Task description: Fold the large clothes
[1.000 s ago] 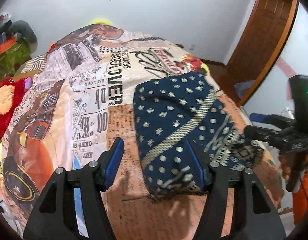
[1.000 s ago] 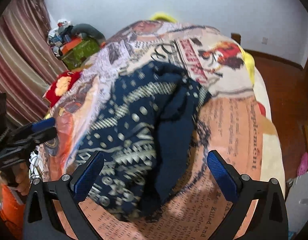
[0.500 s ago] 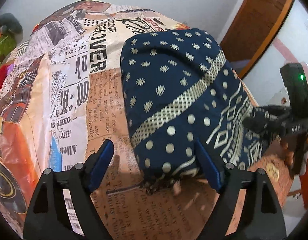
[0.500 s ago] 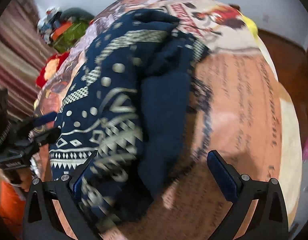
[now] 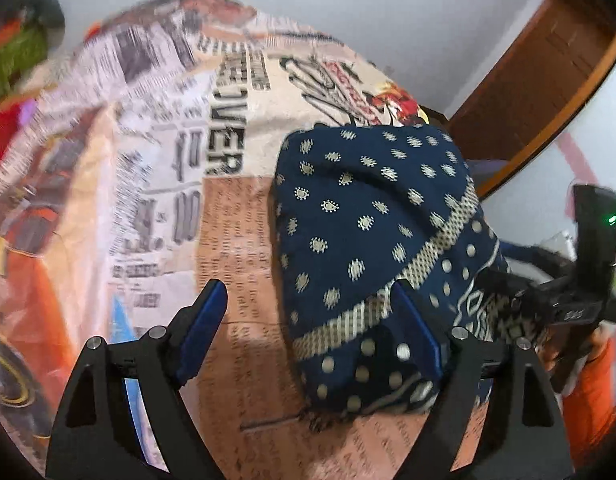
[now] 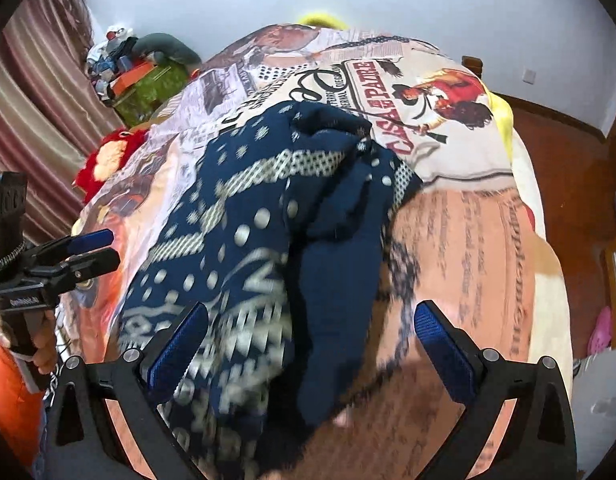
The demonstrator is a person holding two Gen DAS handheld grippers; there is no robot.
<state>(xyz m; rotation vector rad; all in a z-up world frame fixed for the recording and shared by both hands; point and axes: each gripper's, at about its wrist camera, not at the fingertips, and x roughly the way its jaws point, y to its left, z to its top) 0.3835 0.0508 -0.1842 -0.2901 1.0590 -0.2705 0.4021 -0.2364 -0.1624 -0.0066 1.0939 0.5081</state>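
Note:
A navy garment [image 5: 360,216] with pale dots and patterned bands lies folded in a thick bundle on the newspaper-print bedspread [image 5: 235,240]. My left gripper [image 5: 310,328] stands open over its near left corner, the right finger [image 5: 416,332] resting over the cloth and the left finger over bare bedspread. In the right wrist view the garment [image 6: 247,240] is rumpled, with a plain navy fold on its right side. My right gripper [image 6: 310,344] is open and straddles the near end of the bundle. Neither gripper pinches the cloth.
The bedspread [image 6: 468,240] ends at the right above a wooden floor [image 6: 568,152]. A red plush toy [image 6: 107,160], a green box with clutter [image 6: 147,84] and a striped curtain [image 6: 27,100] stand at the left. A wooden door [image 5: 528,100] is at the far right.
The left gripper's jaws have spread wider than a second ago. Both grippers have come lower and closer to the garment, which lies where it was.

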